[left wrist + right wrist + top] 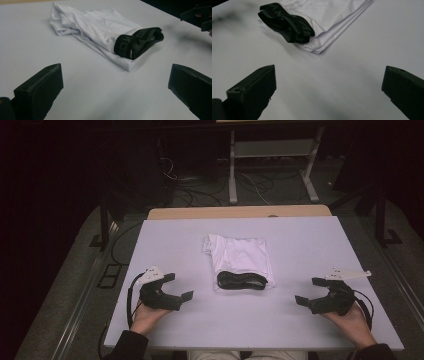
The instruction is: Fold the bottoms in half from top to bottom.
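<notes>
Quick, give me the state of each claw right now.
Left claw: open, holding nothing, short of the white garment.
Right claw: open, holding nothing, also apart from it.

The high view looks forward and down over the whole white table [300, 240]. Each gripper view sits low, close to the tabletop, aimed inward; both share the folded white garment [100, 27] with its black waistband [287, 22]
</notes>
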`<action>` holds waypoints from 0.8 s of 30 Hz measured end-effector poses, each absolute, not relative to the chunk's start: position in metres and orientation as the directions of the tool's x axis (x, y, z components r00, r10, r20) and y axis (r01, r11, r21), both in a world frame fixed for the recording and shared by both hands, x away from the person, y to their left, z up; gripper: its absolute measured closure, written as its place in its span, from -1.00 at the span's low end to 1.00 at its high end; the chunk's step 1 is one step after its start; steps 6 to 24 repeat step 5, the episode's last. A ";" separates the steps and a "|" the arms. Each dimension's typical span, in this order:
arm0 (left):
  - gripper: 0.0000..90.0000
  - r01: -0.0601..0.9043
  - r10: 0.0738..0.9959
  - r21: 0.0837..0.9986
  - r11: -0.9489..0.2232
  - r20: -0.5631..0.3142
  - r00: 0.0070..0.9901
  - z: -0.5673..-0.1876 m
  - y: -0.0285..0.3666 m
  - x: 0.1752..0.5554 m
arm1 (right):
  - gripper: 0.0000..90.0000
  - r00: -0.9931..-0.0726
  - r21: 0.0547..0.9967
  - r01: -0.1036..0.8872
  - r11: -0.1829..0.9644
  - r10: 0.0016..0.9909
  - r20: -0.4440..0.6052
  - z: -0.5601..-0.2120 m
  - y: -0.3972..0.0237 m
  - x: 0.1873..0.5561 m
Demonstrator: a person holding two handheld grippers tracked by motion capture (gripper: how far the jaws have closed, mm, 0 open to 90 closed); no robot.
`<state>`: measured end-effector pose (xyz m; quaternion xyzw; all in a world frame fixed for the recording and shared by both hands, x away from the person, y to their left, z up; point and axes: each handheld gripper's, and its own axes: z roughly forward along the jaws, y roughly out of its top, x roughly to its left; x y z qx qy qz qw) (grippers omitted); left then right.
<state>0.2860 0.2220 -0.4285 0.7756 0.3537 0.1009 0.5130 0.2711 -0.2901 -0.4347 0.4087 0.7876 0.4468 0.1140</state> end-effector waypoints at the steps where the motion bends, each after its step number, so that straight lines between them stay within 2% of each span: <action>1: -1.00 0.449 0.651 0.865 -0.226 -0.208 0.730 -0.430 0.222 0.285 | -1.00 -0.641 0.798 0.539 0.269 0.746 0.181 -0.436 -0.291 0.270; 24: -1.00 0.449 0.643 0.861 -0.240 -0.206 0.738 -0.432 0.222 0.286 | -1.00 -0.639 0.800 0.540 0.260 0.746 0.188 -0.439 -0.293 0.267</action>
